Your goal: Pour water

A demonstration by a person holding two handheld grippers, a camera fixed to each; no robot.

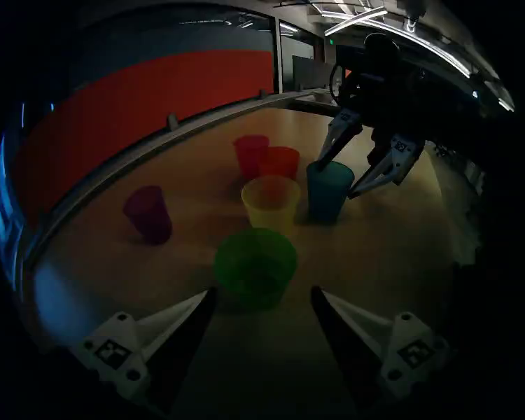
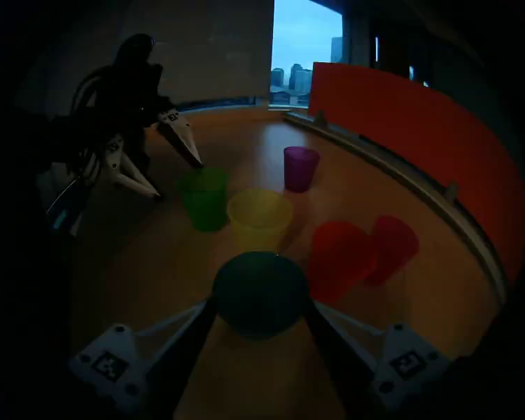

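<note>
A green cup (image 1: 255, 266) stands just ahead of my left gripper (image 1: 262, 294), whose fingers are spread wide and do not touch it. A teal cup (image 2: 261, 294) sits between the fingers of my right gripper (image 2: 260, 304), which flank its sides closely at the same wide spread. In the left gripper view the right gripper (image 1: 337, 180) straddles the teal cup (image 1: 329, 190). In the right gripper view the left gripper (image 2: 177, 180) reaches toward the green cup (image 2: 203, 199). No water is visible in any cup in the dim light.
On the wooden table (image 1: 381, 259) also stand a yellow cup (image 1: 271, 201), a purple cup (image 1: 149, 213) and two red cups (image 1: 251, 154) (image 1: 282, 162). A raised rail (image 1: 157, 136) and a red wall panel (image 1: 143, 98) border the table.
</note>
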